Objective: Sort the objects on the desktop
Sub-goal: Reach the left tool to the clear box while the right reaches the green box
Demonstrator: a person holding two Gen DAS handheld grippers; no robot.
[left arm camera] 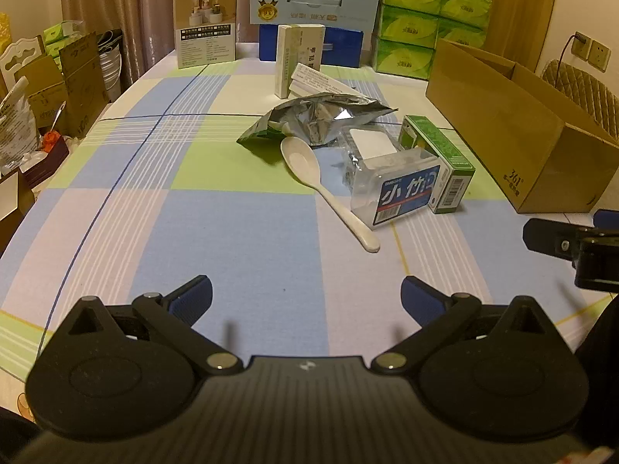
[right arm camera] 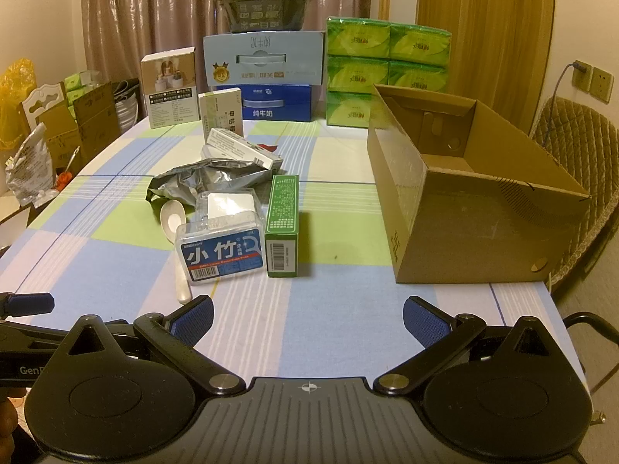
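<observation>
spoon (left arm camera: 309,170): white, lying flat, bowl up, beside floss box
floss box (right arm camera: 221,252): clear plastic, blue label
green carton (right arm camera: 282,228): flat, touching floss box
foil pouch (left arm camera: 309,118): crumpled, open

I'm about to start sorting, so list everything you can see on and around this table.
spoon: 1, white, centre
floss box: 1, clear with blue label, beside spoon
green carton: 1, right of floss box
foil bag: 1, silver, behind spoon
white cartons: 2, one upright, one lying
cardboard box: 1, brown, open, right
milk cases: 2, blue, stacked, far edge
tissue packs: green, stacked
left gripper: open
right gripper: open
</observation>
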